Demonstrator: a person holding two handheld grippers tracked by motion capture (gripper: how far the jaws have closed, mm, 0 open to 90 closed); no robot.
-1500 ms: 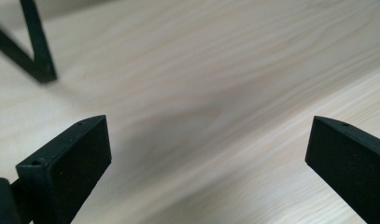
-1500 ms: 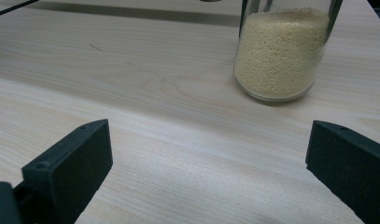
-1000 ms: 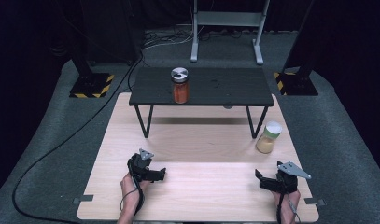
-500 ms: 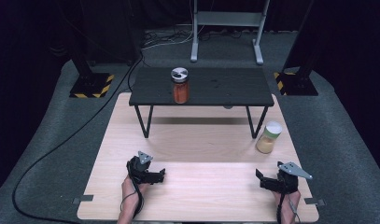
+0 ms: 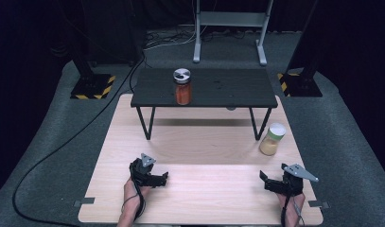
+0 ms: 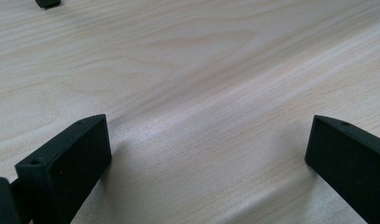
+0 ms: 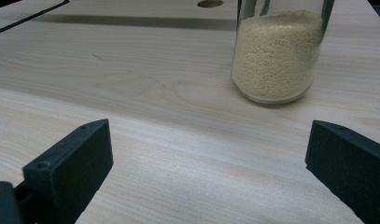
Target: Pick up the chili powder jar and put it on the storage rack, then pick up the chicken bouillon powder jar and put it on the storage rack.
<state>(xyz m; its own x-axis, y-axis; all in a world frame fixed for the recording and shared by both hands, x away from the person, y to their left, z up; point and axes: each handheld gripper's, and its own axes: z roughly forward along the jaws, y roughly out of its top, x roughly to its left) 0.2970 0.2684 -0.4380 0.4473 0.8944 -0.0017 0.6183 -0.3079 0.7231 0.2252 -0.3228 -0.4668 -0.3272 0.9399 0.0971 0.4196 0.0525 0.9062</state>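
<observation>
1. The right gripper [image 5: 275, 182] has its fingers [image 7: 68, 163] spread wide, with nothing but bare wood between them. It rests low on the worktop [image 5: 204, 142] near the front right corner.
2. The left gripper [image 5: 154, 177] also has its fingers [image 6: 66, 161] spread wide over bare wood. It sits near the front edge, left of centre.
3. The two grippers lie well apart, with a broad strip of bare worktop between them.
4. The pale jar [image 7: 276, 51] stands upright ahead of the right gripper and a little to the right of its line. It is near the gripper but touches neither finger.
5. In the high view the pale jar [image 5: 271, 139] stands close to the worktop's right edge, just beside the right front leg of the black stand [image 5: 204, 87].
6. That jar holds fine yellowish grains, which fill most of its clear body.
7. The red jar [image 5: 182, 87] stands upright on top of the black stand, near its front edge and left of centre. It holds orange-red contents under a lid.
8. Count: two jars, two grippers, one stand.
</observation>
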